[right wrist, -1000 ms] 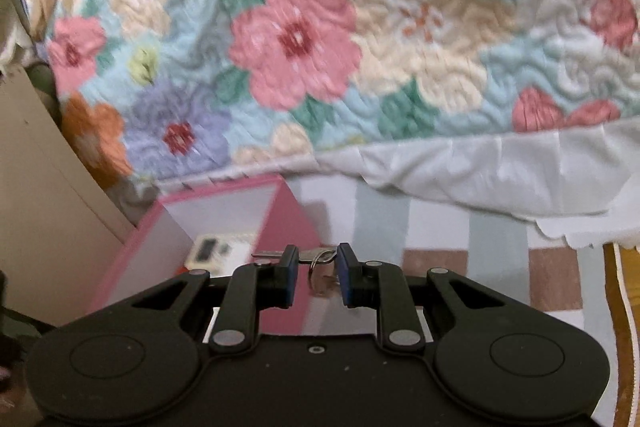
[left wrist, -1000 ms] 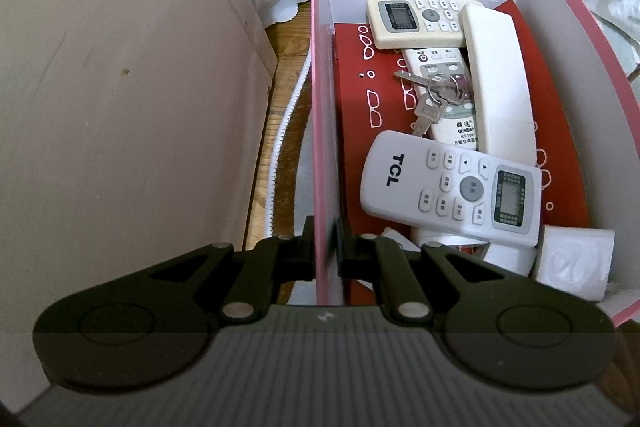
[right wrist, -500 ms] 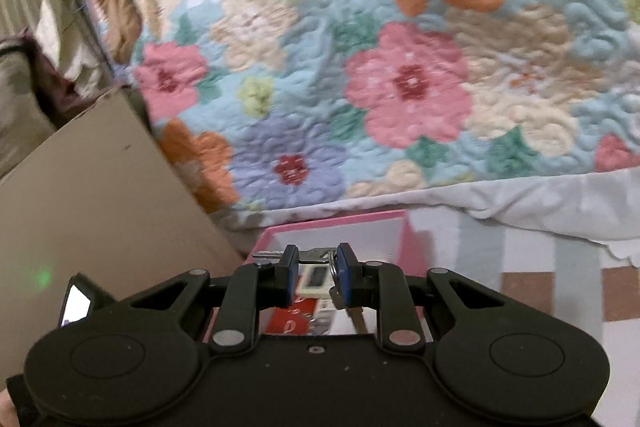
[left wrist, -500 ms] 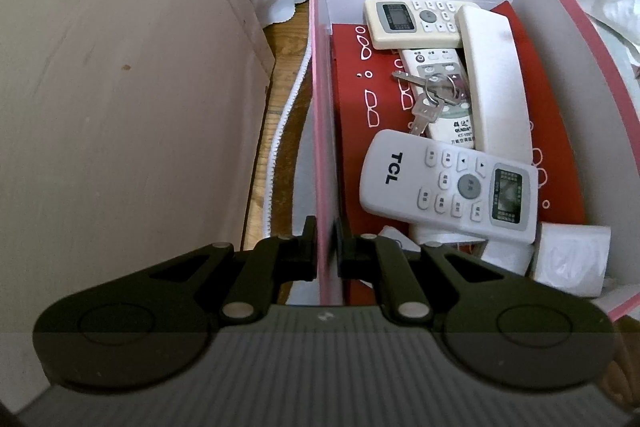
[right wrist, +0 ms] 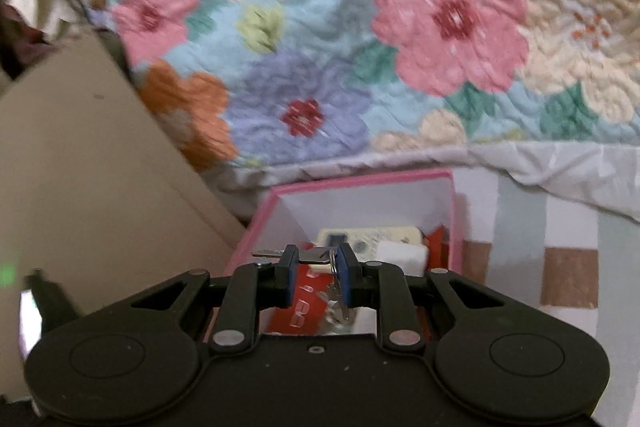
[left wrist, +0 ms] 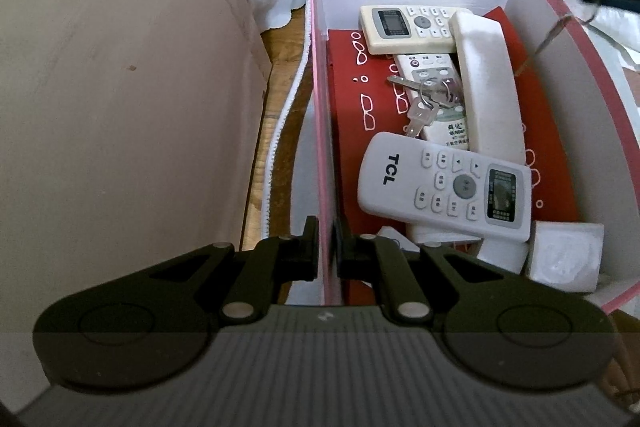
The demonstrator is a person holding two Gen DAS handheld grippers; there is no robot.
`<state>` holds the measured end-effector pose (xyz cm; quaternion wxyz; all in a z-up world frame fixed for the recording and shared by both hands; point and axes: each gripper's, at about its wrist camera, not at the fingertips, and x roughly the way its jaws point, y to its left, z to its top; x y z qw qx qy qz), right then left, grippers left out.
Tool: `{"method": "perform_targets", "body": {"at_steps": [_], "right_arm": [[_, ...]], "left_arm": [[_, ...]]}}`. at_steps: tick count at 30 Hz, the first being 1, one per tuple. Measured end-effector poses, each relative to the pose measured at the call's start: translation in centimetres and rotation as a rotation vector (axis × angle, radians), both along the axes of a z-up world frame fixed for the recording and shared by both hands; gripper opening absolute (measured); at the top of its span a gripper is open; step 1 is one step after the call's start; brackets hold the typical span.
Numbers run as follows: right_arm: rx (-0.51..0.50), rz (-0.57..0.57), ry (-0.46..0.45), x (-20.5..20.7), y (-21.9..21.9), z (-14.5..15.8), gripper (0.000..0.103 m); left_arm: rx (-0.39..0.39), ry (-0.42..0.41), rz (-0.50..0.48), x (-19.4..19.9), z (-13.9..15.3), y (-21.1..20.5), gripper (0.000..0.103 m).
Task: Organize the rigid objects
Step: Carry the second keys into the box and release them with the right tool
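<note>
- at the pink box's (left wrist: pixel 320 99) left wall, our left gripper (left wrist: pixel 327 251) is clamped on the cardboard edge.
- above the box's far right corner, our right gripper (right wrist: pixel 316 275) pinches a bunch of keys (right wrist: pixel 316 255) between its blue pads (right wrist: pixel 289 277).
- inside lie a tcl remote (left wrist: pixel 444 187), a cream remote (left wrist: pixel 408 27), a white handset (left wrist: pixel 488 87) and another key bunch (left wrist: pixel 424 99).

The pink box (left wrist: pixel 320 131) holds three button-faced remotes (left wrist: pixel 444 183) and one plain white handset (left wrist: pixel 488 87). Two key bunches (left wrist: pixel 424 99) show: one inside, one held above.
</note>
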<state>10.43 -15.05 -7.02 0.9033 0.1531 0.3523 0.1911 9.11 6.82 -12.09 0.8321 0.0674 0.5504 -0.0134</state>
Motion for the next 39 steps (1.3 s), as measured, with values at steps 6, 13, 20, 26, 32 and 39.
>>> {"method": "perform_targets", "body": {"at_steps": [6, 13, 20, 26, 32, 39], "right_arm": [[-0.087, -0.017, 0.051, 2.4, 0.8, -2.0, 0.025], [-0.096, -0.03, 0.083, 6.0, 1.3, -2.7, 0.025], [-0.162, -0.007, 0.082, 9.2, 4.2, -4.5, 0.025], [-0.124, -0.042, 0.118, 11.8, 4.1, -5.7, 0.028], [-0.065, -0.076, 0.134, 10.3, 2.0, -5.5, 0.033], [-0.051, -0.065, 0.111, 5.2, -0.5, -2.8, 0.034]], "left_arm": [[-0.016, -0.005, 0.0, -0.1, 0.0, 0.3, 0.007], [-0.021, -0.01, -0.002, -0.2, 0.0, 0.4, 0.007], [-0.018, -0.004, -0.011, -0.1, 0.0, 0.3, 0.007], [-0.022, 0.0, -0.017, 0.0, -0.1, 0.5, 0.007], [-0.012, -0.003, -0.024, -0.1, -0.2, 0.3, 0.008], [-0.009, -0.004, -0.021, -0.1, -0.1, 0.2, 0.008]]}}
